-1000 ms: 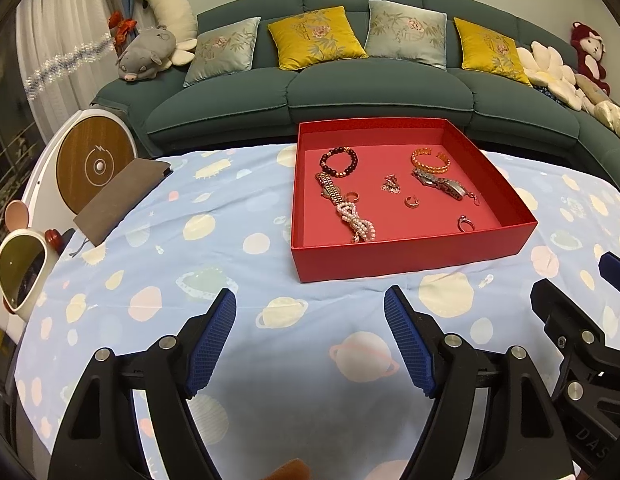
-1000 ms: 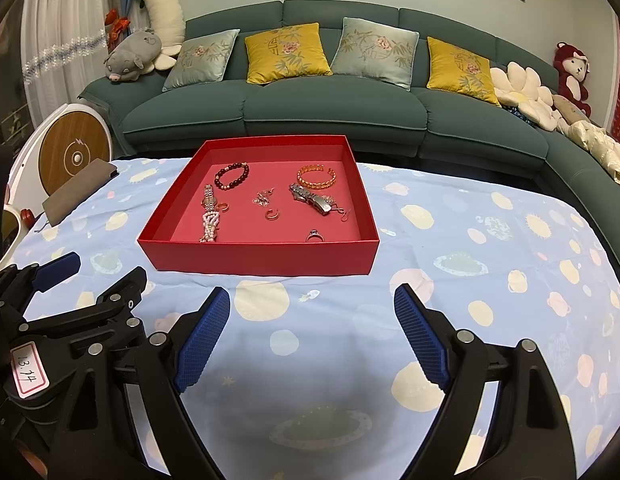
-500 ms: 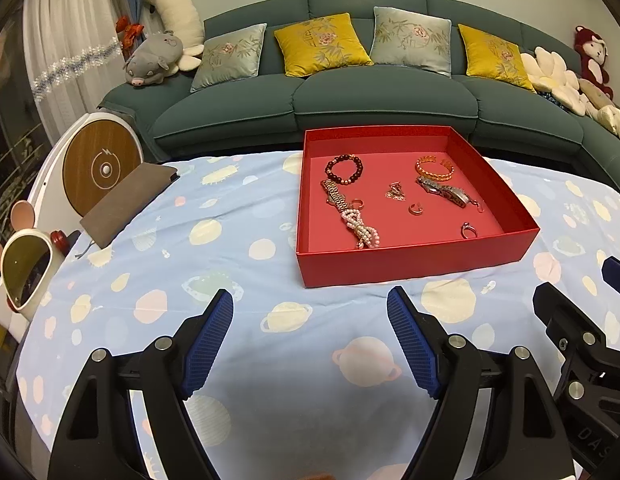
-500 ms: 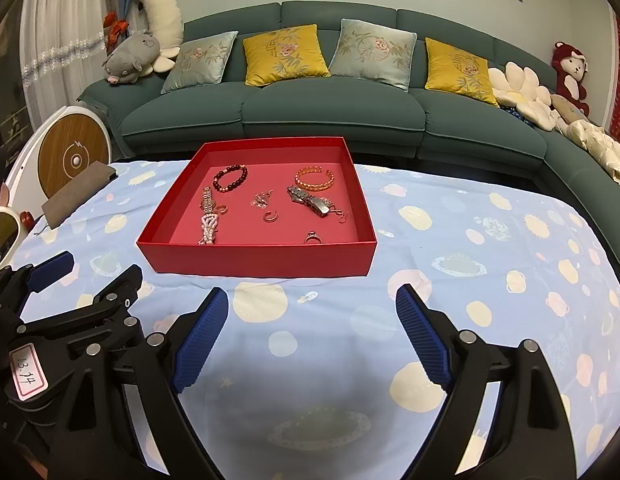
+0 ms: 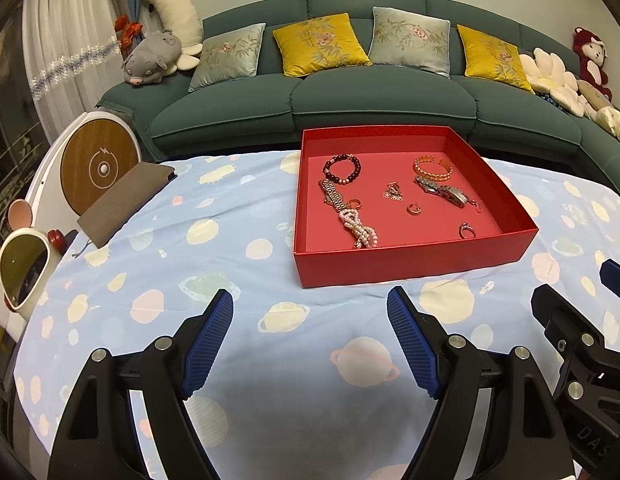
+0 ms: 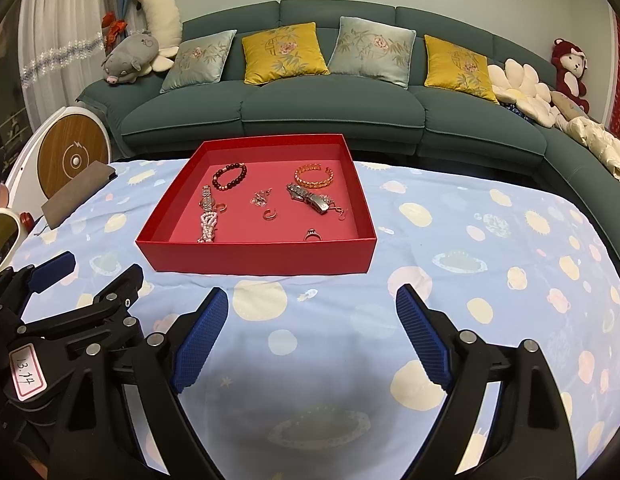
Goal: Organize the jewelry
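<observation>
On a tabletop [image 5: 237, 240] covered with a pale blue planet-print cloth sits a shallow red tray [image 5: 406, 264], a green sofa behind it. All the jewelry in view lies inside the tray, spread loosely across its floor with gaps between most pieces. At the back left is a dark bead bracelet [image 5: 342, 168]; at the back right an orange bangle [image 5: 432, 168]. Toward the left wall a gold watch [image 5: 332, 194] lies in line with a pearl strand [image 5: 360, 232], a small ring just beside where they meet. A silver watch [image 5: 444, 193] lies just in front of the bangle. Small pieces sit in the middle, and a stone ring [image 5: 466, 231] lies near the front right.

No jewelry shows on the cloth itself, so by the look of it the gathering is done or nearly done; whether any further sorting inside the tray is wanted cannot be told.

Both tools are on the near side of the tray, apart from it. The left tool [image 5: 310, 340] has its blue pads spread wide with only cloth between them. The right tool [image 6: 312, 340] is likewise spread and empty.

Compared with a second ago, the tray and its pieces lie as they did. The left view now frames slightly more of the sofa. Neither tool has visibly changed its spread.
</observation>
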Demonstrator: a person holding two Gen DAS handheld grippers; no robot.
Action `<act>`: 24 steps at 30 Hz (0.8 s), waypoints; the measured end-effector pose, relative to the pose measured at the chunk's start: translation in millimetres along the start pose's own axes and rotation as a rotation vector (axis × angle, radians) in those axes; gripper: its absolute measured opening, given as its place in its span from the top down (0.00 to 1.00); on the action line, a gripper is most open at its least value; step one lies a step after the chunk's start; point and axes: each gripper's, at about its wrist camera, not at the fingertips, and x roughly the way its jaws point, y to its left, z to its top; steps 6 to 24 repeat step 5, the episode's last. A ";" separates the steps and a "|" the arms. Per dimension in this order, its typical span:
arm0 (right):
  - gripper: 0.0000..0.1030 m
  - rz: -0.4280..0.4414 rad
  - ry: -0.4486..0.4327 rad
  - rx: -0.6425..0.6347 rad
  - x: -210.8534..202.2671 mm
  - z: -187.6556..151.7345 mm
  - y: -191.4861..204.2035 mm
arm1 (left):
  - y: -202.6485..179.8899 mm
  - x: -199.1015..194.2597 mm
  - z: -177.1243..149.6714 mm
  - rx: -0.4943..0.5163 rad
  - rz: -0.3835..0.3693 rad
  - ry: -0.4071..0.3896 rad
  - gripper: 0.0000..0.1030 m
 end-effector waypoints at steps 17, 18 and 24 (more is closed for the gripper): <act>0.15 -0.009 -0.005 0.013 0.6 -1.4 -0.1 | 0.2 -1.9 0.7 0.002 -0.004 -0.015 0.26; 0.15 -0.009 -0.005 0.013 0.6 -1.4 -0.1 | 0.2 -1.9 0.7 0.002 -0.004 -0.015 0.26; 0.15 -0.009 -0.005 0.013 0.6 -1.4 -0.1 | 0.2 -1.9 0.7 0.002 -0.004 -0.015 0.26</act>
